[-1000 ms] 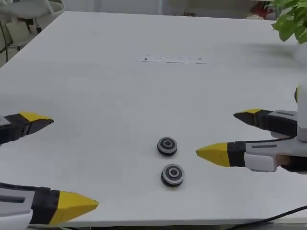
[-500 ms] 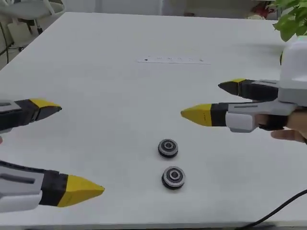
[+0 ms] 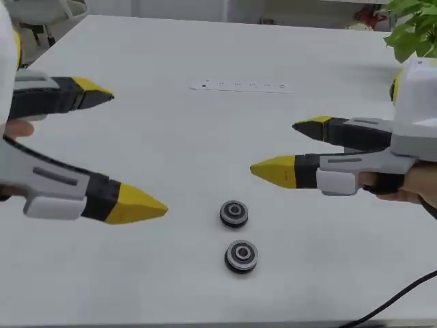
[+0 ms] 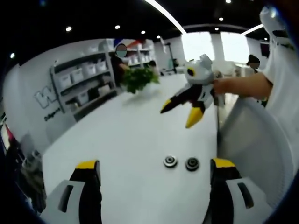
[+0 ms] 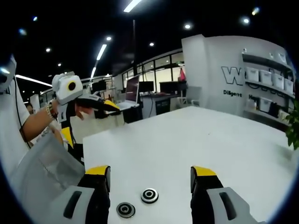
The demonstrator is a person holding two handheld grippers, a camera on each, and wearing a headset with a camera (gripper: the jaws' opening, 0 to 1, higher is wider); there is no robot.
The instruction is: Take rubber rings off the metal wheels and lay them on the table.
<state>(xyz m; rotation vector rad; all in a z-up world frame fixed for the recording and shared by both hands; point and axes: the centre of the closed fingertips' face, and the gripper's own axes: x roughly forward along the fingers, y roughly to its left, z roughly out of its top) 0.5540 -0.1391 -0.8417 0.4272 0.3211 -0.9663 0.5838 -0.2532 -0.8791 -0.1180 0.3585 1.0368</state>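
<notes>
We hold the left gripper and right gripper spread wide, flanking the wheels, ready to strip their rubber rings

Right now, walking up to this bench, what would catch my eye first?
Two yellow-tipped claws, the left claw and the right claw, hover open above a white table, tips pointing inward. Below and between them lie two small dark-rimmed metal wheels, close together but not touching.

Facing gripper views, wheels shared
</notes>
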